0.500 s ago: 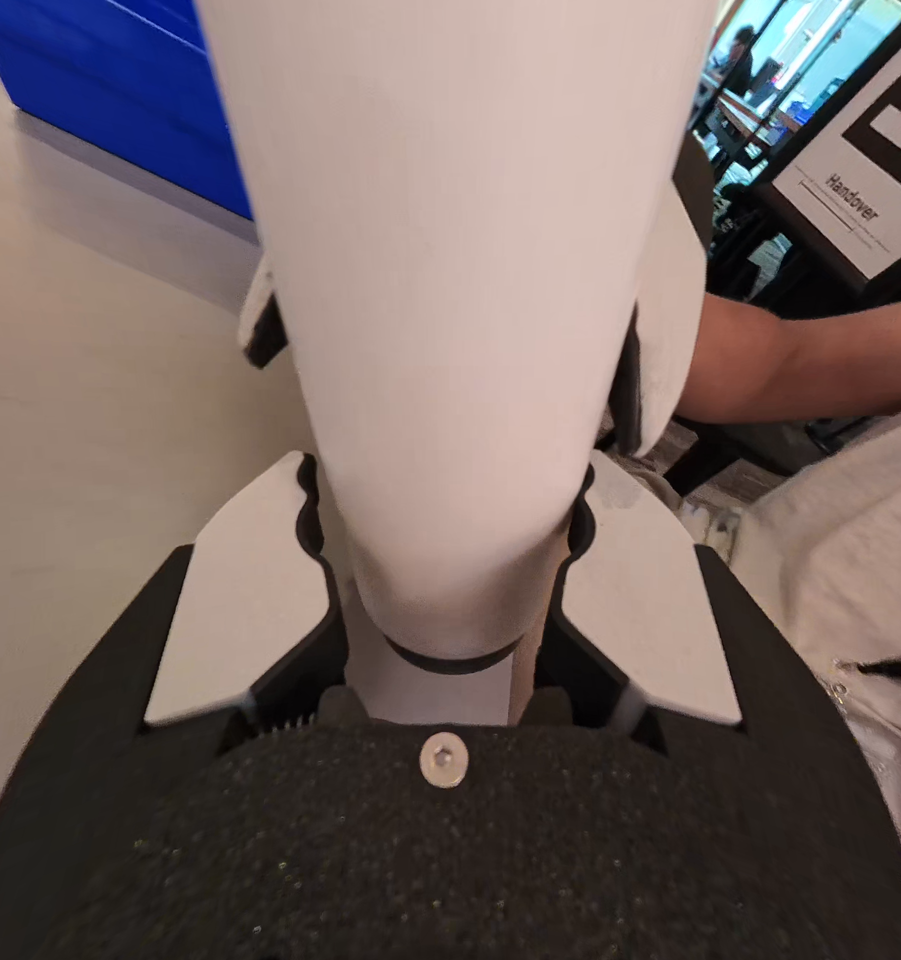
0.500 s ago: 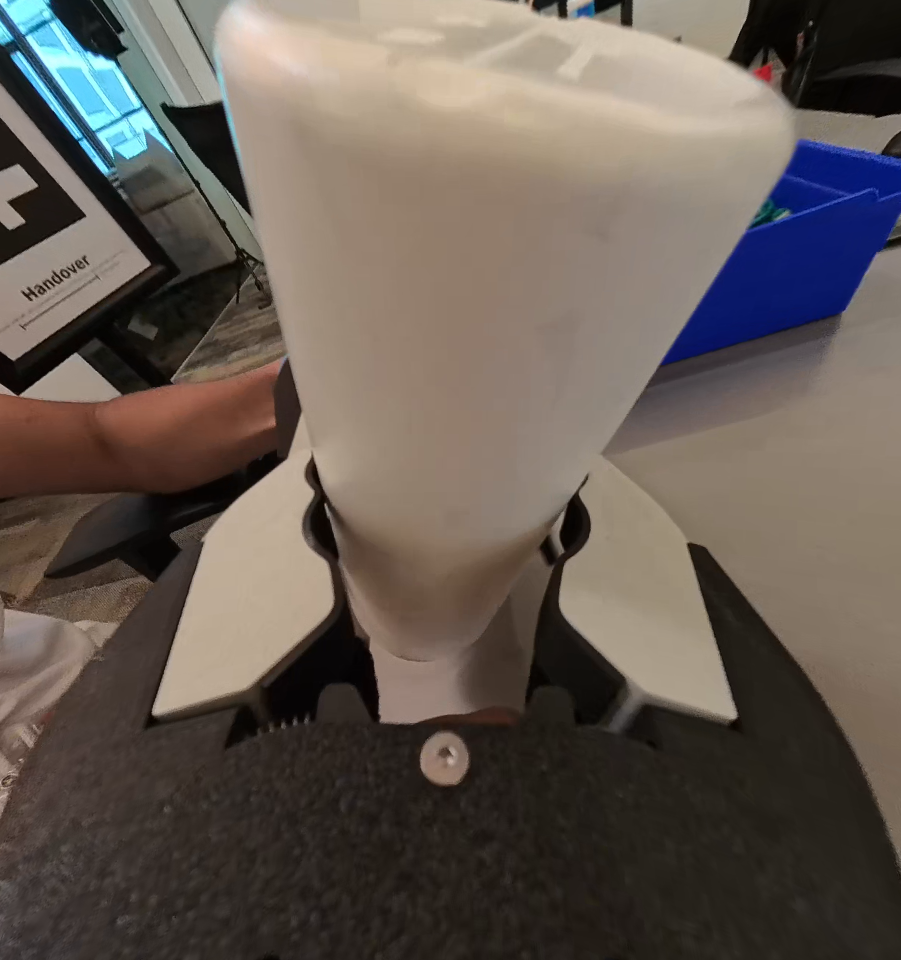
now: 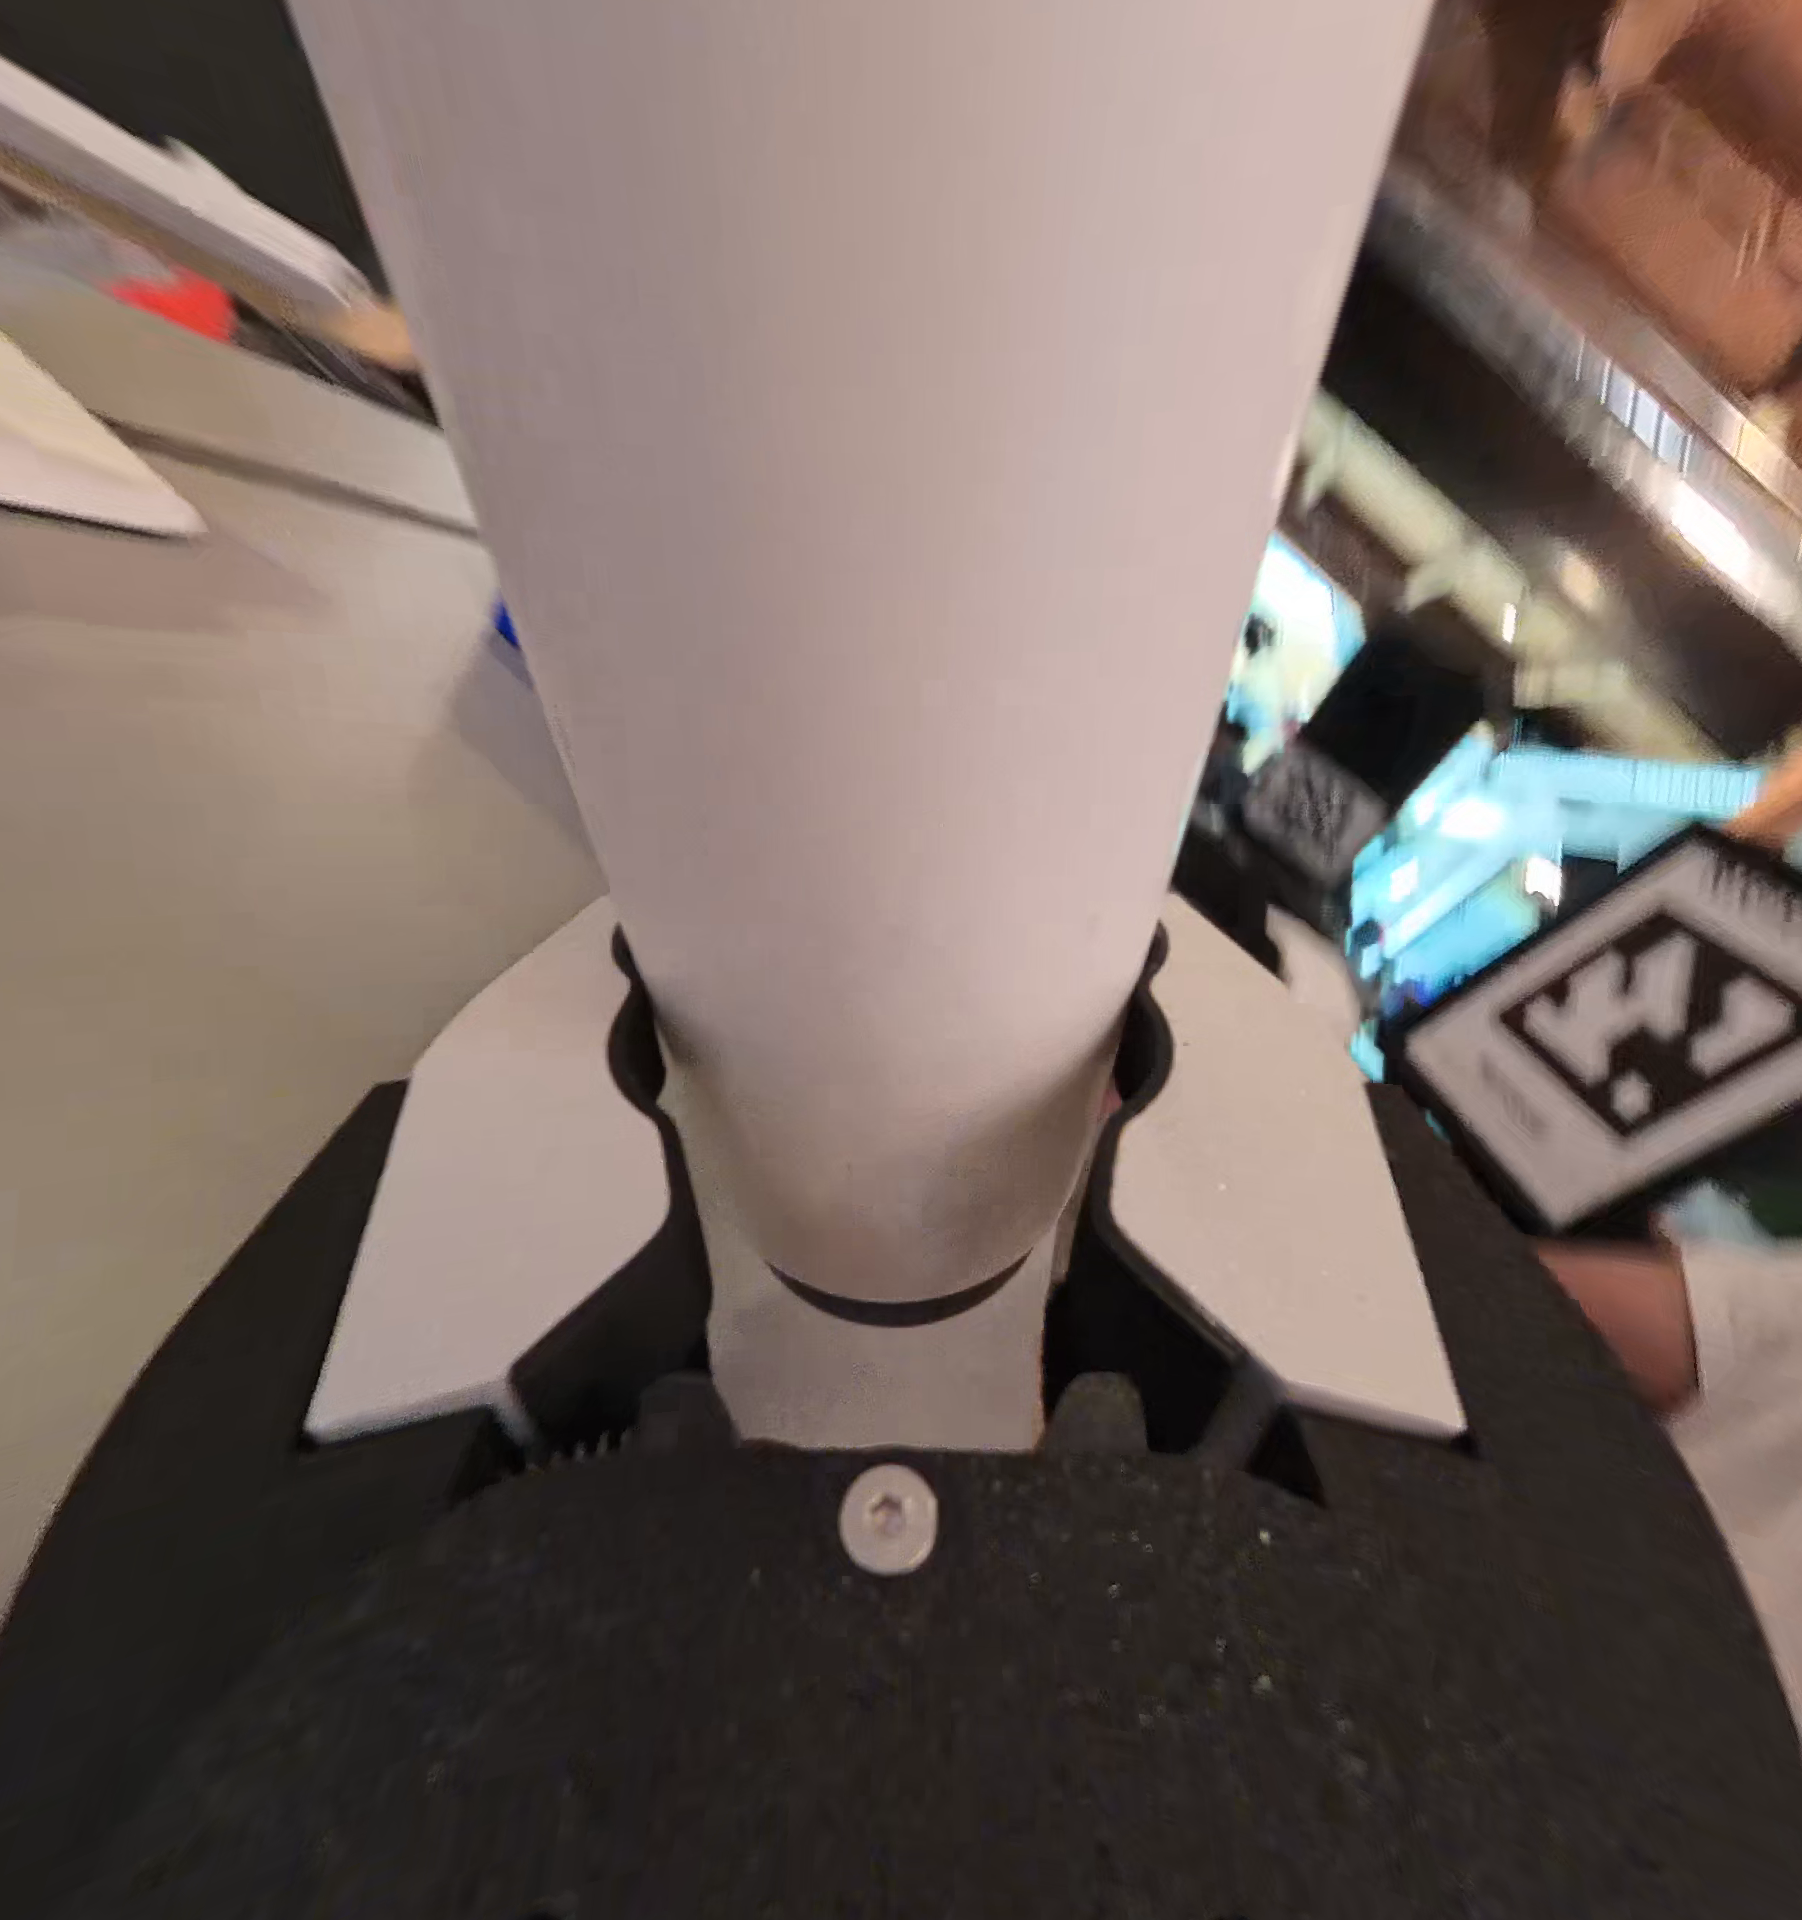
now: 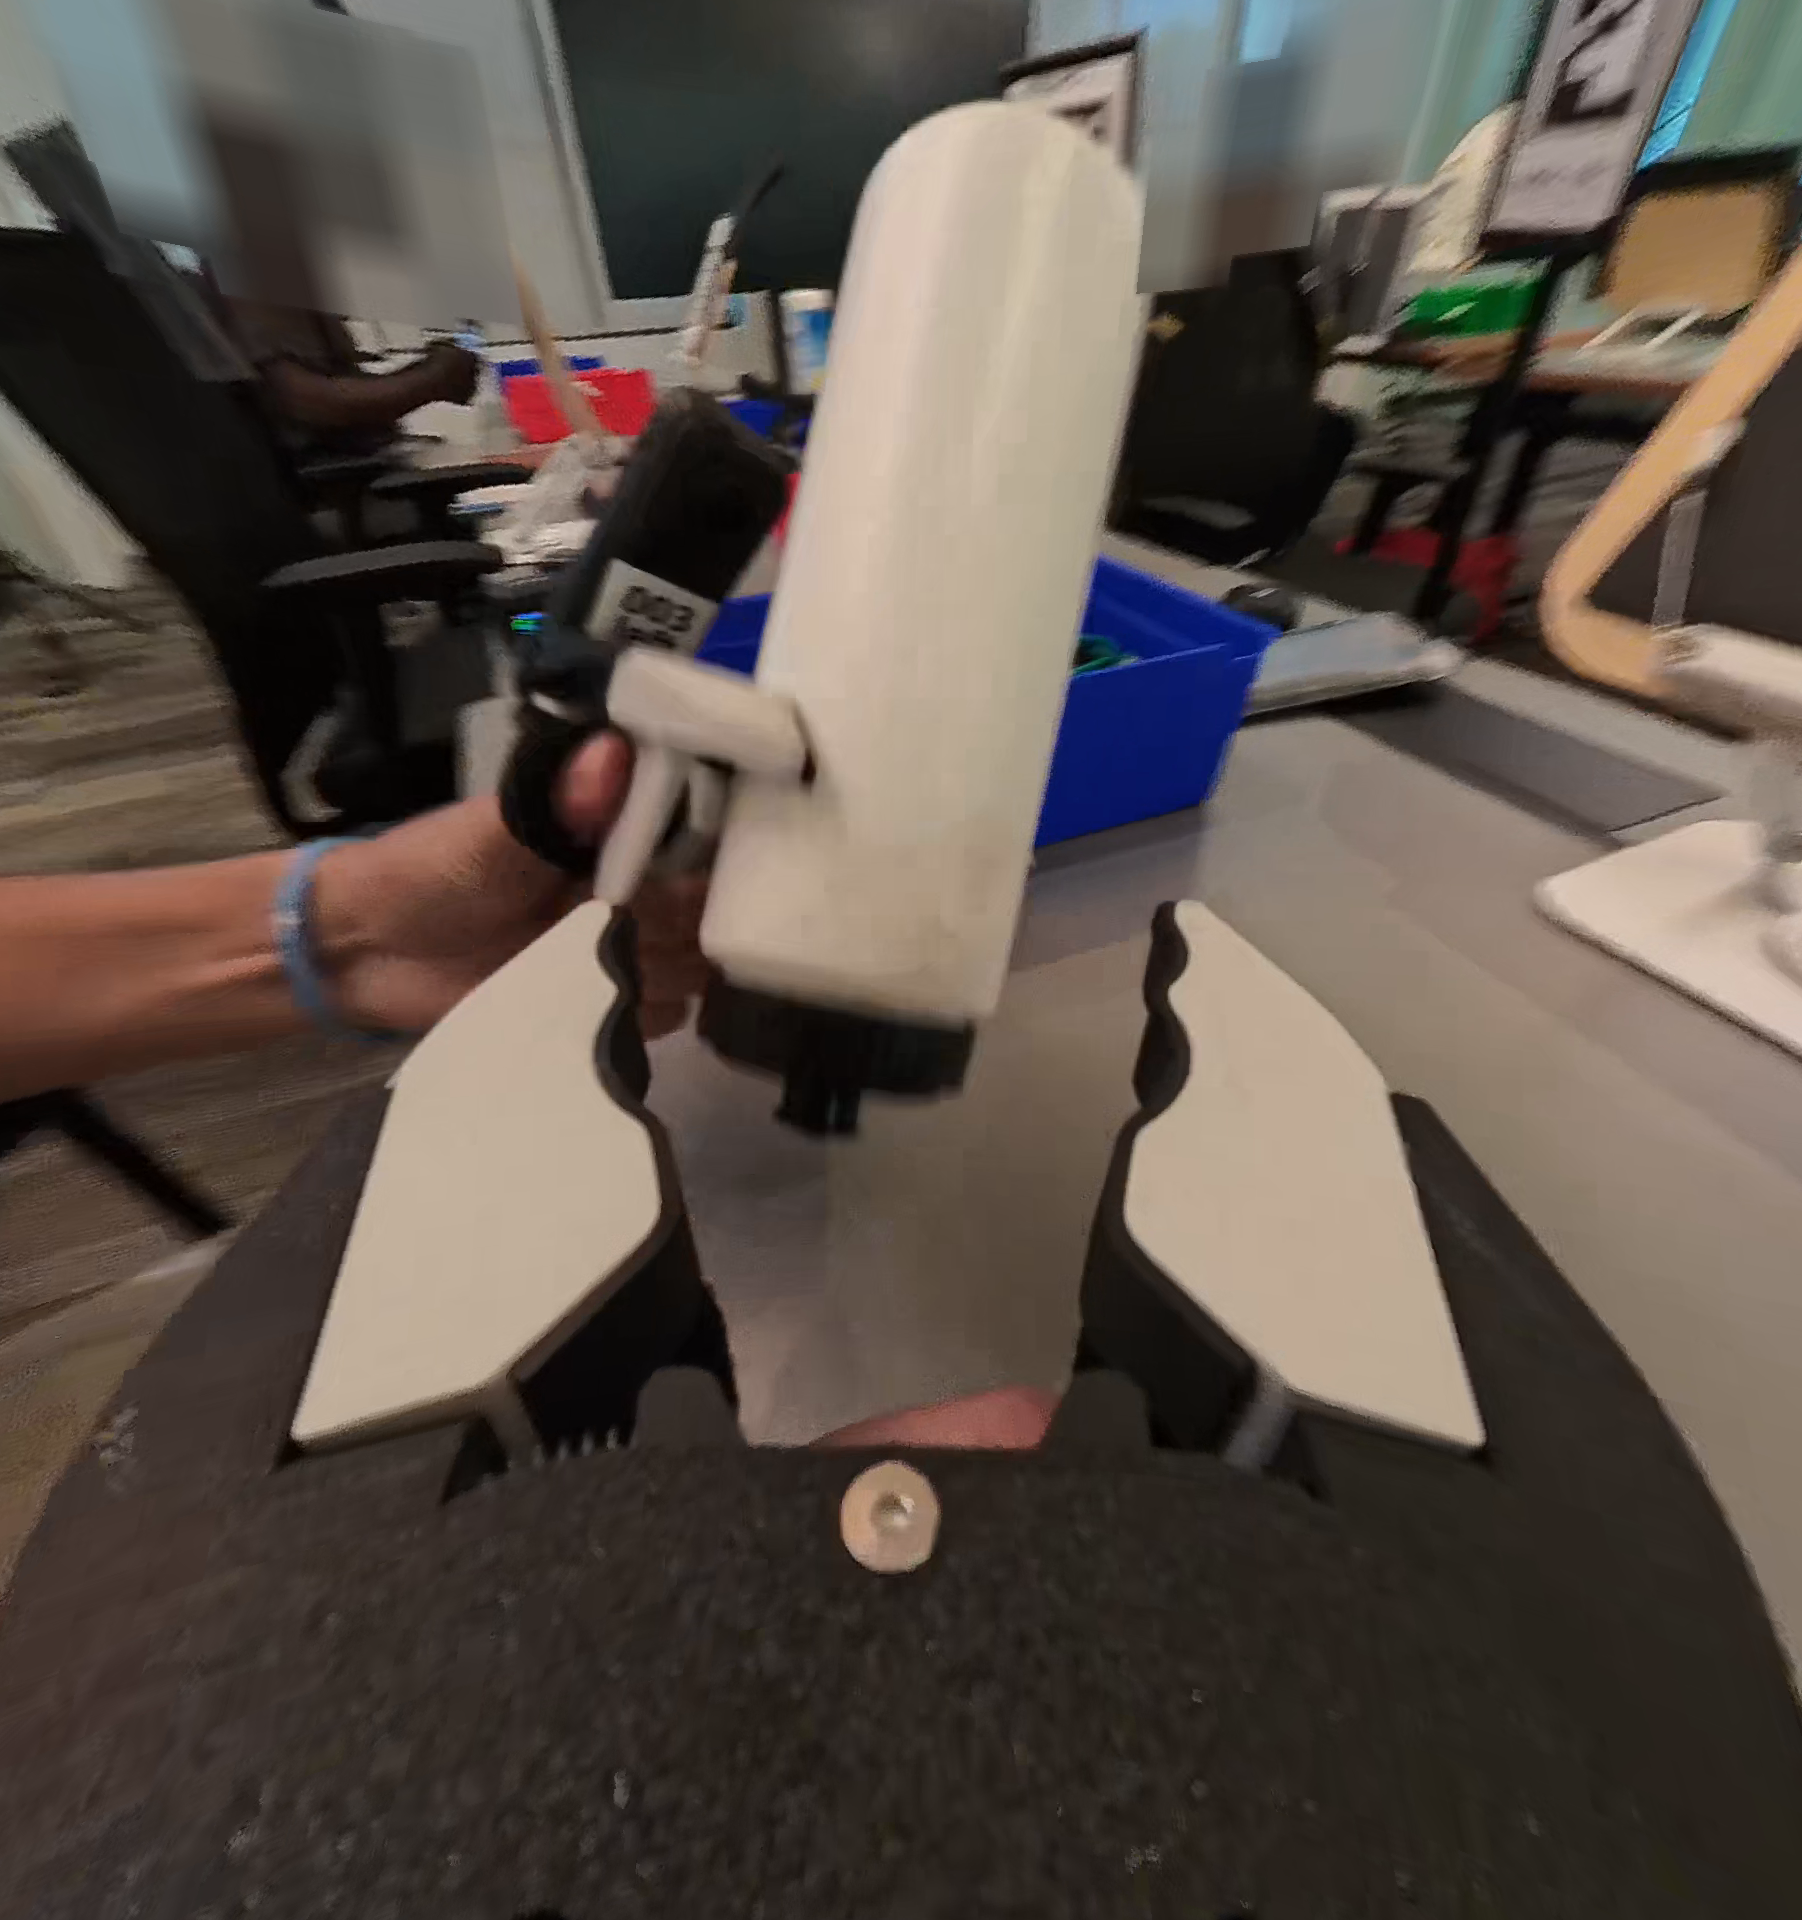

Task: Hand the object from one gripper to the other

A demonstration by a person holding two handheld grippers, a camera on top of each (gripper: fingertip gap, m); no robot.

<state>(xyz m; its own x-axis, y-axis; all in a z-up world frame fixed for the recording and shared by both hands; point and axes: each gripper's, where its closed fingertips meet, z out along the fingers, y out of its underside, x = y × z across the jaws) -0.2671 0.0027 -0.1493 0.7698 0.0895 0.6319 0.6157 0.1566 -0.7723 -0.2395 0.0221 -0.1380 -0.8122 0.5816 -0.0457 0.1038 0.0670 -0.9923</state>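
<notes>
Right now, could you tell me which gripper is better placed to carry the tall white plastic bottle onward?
Left. The left gripper is shut on the tall white plastic bottle, which hangs cap-down. The right gripper is open and holds nothing, with the bottle clear of its fingers.

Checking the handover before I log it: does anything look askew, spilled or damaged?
Nothing is spilled or visibly damaged. The white bottle is held cap-down and tilted in the left gripper, above the grey table. The right gripper is open and empty just below it. Both views are motion-blurred.
</notes>
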